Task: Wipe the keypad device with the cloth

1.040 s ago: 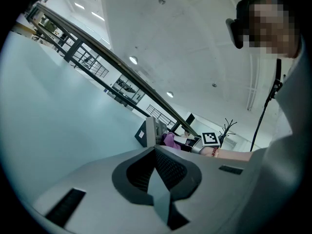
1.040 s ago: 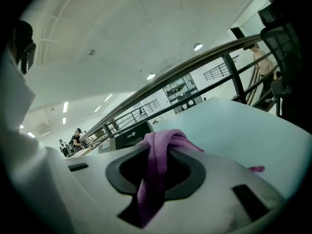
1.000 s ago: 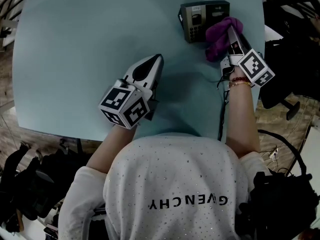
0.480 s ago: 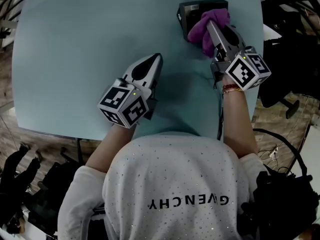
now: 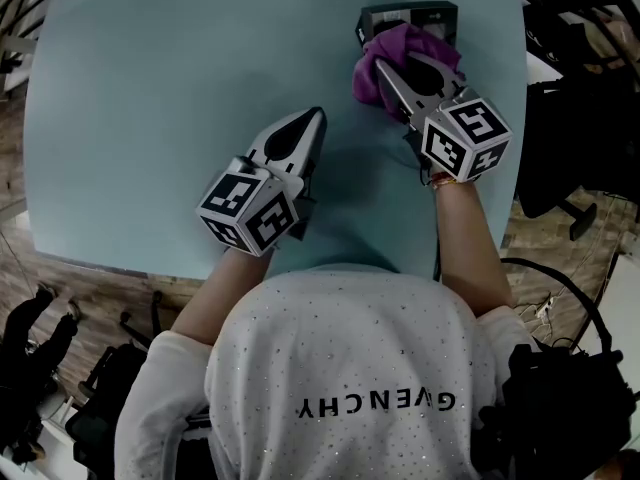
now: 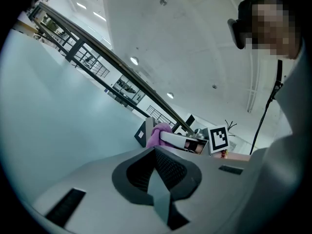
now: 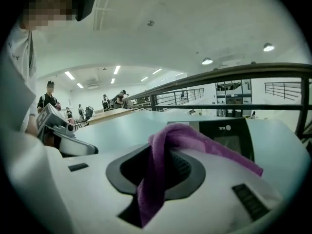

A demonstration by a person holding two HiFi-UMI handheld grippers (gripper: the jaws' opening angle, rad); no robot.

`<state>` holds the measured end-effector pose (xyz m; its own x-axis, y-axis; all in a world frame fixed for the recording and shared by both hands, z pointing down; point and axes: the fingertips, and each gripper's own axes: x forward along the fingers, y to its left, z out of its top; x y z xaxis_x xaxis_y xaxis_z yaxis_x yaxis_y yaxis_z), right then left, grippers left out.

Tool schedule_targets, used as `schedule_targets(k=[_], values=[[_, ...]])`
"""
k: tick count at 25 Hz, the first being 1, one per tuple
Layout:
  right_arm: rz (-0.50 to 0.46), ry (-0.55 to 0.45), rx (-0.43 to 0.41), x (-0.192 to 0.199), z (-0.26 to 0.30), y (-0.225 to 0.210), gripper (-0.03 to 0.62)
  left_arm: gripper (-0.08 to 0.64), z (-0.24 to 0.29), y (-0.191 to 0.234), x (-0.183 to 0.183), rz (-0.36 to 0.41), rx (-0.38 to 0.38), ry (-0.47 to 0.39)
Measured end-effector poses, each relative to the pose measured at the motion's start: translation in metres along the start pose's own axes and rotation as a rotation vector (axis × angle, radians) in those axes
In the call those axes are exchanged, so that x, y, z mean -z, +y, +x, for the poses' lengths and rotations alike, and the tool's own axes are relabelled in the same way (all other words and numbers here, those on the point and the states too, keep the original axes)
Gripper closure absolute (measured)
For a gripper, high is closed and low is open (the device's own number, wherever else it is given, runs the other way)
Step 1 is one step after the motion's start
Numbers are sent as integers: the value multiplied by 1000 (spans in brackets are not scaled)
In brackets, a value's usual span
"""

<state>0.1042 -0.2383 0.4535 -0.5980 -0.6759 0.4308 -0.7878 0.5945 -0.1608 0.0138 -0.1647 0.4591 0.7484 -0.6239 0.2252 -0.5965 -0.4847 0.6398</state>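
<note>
The pale blue table [image 5: 150,88] carries everything. The left gripper [image 5: 318,115] lies around the middle of the surface, well apart from the device, its fingers pressed together with nothing between them. The right gripper [image 5: 390,71] reaches toward the far right corner, its fingers clamped on the purple cloth [image 5: 380,53]. One strand runs down between them; the rest bunches over their tips. The keypad device [image 5: 420,15] sits by the far edge, the cloth covering its near left part.
</note>
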Motion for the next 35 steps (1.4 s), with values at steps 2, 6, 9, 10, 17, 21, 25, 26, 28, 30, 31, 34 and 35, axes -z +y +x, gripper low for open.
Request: schedule_targets(k=[2,6,9,10,17,21,25,26,28,30,31,34,35], values=[[19,-5,-2,0,1,-1,515,560,0,0,0,0,3,2],[36,-10,33,-3,-3,-12,517,560,-1,1,-3,0,-2,-3],[95,-37,66,-4,-8,-24,517,560,-3,4,-3,-4,-7,-4],[104,-41,77,-4,-9,-27,517,560,-4,4,-2,-6,-7,-4],[230,-96,219,2,-30,-68,514,560,-5,5,1,-11,-12,-2],[319,-144,272,8,-45,-93,514,560,-4,4,2,-10,-9,-2],[384,-184,317,12,-55,-109,514,560,-5,6,1,-15,-13,-2],[403,-194,327,13,-57,-113,514,560,-5,7,1,-15,-14,-4],[440,-215,344,15,-61,-118,514,560,-6,8,0,-14,-16,-5],[462,-224,363,17,-65,-123,514,560,-7,7,0,-14,-17,-6],[469,-224,375,19,-67,-125,514,560,-7,7,0,-14,-17,-6],[501,-220,401,25,-71,-132,513,560,-7,7,0,-15,-18,-5],[512,-221,403,27,-72,-134,512,560,-8,7,0,-15,-19,-6]])
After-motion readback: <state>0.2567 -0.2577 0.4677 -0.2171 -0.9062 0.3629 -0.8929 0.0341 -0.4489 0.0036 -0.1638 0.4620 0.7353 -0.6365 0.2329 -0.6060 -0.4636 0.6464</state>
